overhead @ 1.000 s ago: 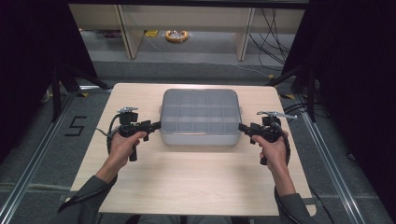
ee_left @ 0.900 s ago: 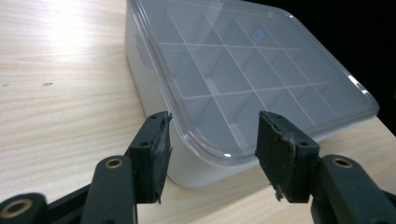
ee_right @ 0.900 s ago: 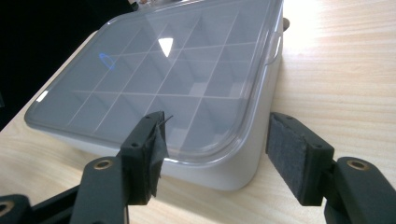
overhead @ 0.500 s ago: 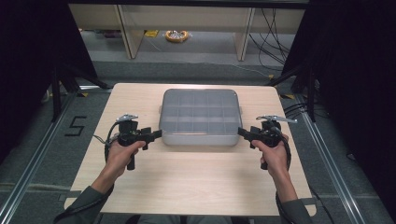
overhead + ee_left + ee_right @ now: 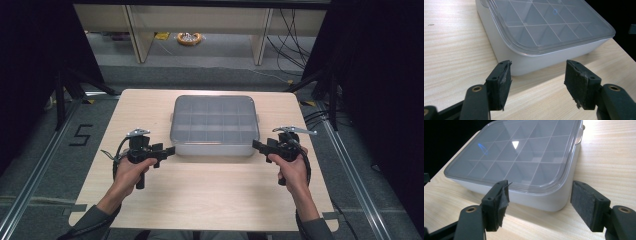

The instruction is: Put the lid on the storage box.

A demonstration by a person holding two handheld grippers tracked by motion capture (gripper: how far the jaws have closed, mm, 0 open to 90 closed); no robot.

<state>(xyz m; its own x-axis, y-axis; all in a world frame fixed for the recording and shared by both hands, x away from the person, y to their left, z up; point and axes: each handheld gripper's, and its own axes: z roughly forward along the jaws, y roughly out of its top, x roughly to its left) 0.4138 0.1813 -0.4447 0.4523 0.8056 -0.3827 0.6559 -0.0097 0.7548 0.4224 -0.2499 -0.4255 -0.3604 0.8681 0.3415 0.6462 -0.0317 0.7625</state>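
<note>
A shallow white box [image 5: 215, 125] with a clear lid over a grid of compartments sits in the middle of the wooden table [image 5: 210, 195]. My left gripper [image 5: 170, 150] points at the box's near-left corner, just short of it. In the left gripper view the box corner [image 5: 544, 27] lies beyond the gripper [image 5: 539, 66], whose jaws have just been opening with nothing between the pads. My right gripper [image 5: 256, 145] faces the near-right corner. In the right gripper view that corner [image 5: 519, 157] lies ahead of the gripper [image 5: 540, 185], its jaws also just opening and holding nothing.
Dark curtains flank the table. Shelf legs [image 5: 135, 35] stand at the back, with a yellow ring-like object [image 5: 187, 38] on the floor there. Cables [image 5: 292, 35] run along the back right. A "5" [image 5: 82, 135] marks the floor at left.
The left gripper has slid toward the person, from beside the box's left side to its near-left corner. Both pairs of jaws stand wider. The right hand has stayed put.
</note>
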